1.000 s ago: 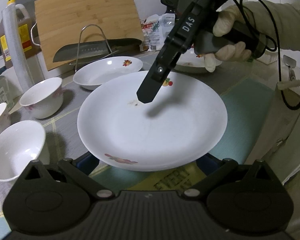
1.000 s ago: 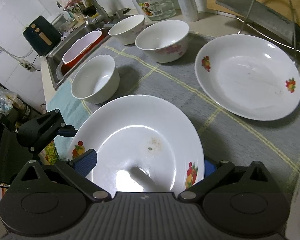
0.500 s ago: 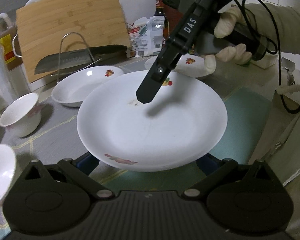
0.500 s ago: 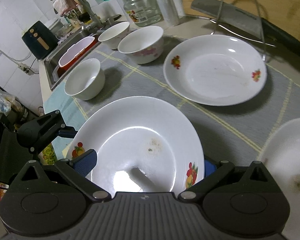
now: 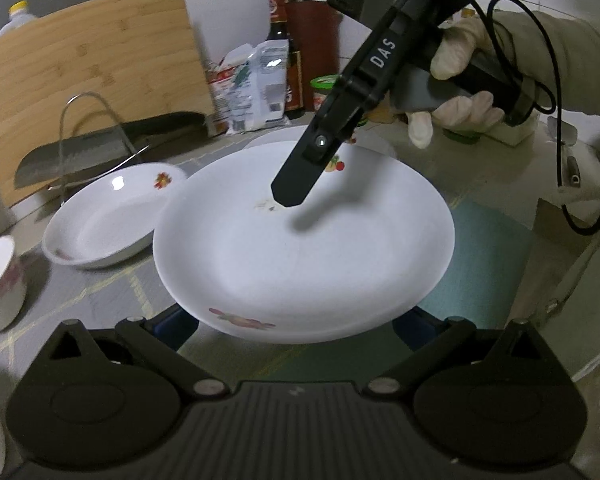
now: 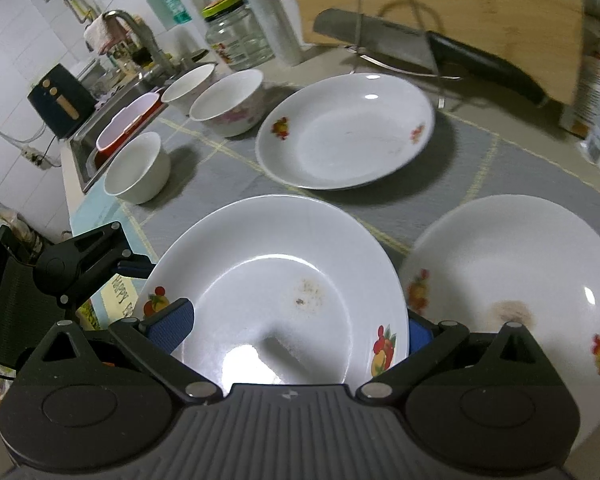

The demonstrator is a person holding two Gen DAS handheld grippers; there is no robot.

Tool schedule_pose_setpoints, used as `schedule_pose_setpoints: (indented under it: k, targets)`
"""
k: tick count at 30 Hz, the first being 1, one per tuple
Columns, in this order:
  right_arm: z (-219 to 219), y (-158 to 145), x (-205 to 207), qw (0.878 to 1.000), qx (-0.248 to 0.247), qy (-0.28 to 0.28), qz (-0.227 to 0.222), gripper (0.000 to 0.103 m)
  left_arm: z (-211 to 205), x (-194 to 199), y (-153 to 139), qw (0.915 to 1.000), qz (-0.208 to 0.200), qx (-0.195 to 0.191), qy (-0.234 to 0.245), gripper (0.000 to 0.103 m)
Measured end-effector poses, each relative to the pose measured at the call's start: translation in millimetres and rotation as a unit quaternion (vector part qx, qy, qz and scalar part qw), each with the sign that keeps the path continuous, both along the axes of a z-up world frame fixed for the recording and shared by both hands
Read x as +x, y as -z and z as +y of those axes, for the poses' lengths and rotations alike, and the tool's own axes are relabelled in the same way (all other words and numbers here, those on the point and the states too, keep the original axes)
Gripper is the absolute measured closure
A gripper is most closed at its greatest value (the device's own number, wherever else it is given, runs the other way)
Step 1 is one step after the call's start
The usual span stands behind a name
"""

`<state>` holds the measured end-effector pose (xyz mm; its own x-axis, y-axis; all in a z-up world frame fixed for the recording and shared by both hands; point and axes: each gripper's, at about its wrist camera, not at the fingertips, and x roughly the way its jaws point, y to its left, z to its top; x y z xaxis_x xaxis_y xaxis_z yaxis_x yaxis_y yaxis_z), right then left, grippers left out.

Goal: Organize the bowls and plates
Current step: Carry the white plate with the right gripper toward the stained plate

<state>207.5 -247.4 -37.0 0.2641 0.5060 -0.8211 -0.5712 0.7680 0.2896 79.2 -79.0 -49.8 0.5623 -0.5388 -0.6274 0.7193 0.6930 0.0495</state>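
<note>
While a grey checked mat [image 6: 479,168] covers the counter, a sink [image 6: 112,124] sits at upper left of the right wrist view. Both grippers clamp one white plate [image 5: 303,240] at frame centre: the left gripper [image 5: 296,324] from its near rim, the right gripper [image 6: 296,328] opposite. Rims hide the lower fingers. Only the right wrist view shows three bowls [image 6: 228,108] and a stained plate [image 6: 511,280] at lower right.
</note>
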Motion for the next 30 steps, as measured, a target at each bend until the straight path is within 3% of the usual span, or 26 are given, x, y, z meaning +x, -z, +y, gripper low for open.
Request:
schedule_pose_setpoints:
  k: [17, 30]
  targets:
    - [-70, -6, 9, 0.998, 0.002, 0.065, -0.018, 0.0, -66, 33, -1, 0.9989, 0.001, -0.007, 0.047, 0.001]
    - [-107, -4, 22, 0.995, -0.005, 0.097, -0.019, 0.0, -92, 58, 1, 0.9977, 0.006, -0.013, 0.066, 0.001]
